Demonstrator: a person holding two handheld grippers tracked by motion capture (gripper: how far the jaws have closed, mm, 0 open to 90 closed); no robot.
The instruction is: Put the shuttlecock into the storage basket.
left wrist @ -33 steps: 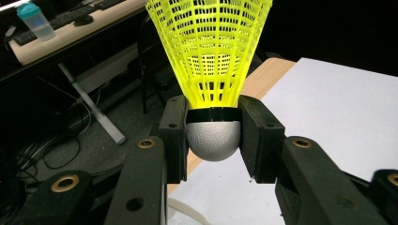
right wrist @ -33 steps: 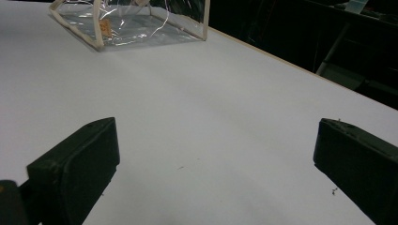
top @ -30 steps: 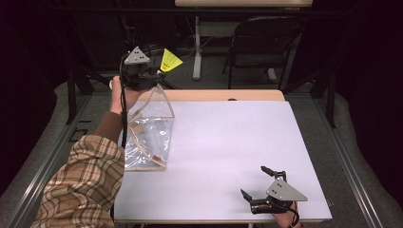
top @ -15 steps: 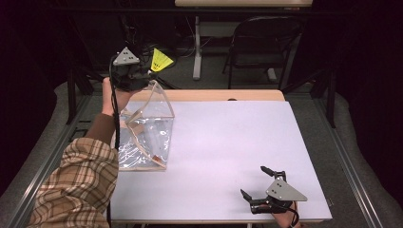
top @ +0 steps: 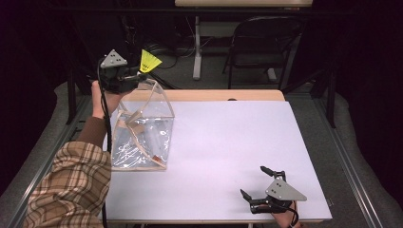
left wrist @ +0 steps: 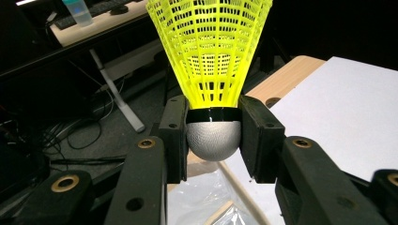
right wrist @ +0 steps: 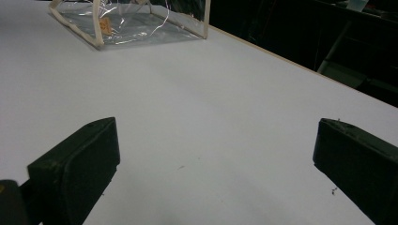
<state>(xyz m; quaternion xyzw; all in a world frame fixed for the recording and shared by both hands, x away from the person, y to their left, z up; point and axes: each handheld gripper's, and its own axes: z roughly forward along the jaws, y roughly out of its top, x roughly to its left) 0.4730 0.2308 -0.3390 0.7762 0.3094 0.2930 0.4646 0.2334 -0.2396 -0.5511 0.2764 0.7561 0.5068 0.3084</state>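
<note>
Left gripper view: shuttlecock (left wrist: 211, 70) upright, skirt upward, grey cork clamped in left claw (left wrist: 213, 140).

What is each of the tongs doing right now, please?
Left tongs: shut on the shuttlecock, gripped at its grey cork.
Right tongs: open, holding nothing, low over the table.

Dim lab or office: folding chair (top: 260, 50), floor cables (left wrist: 89, 136), white-topped table (top: 237, 142).
</note>
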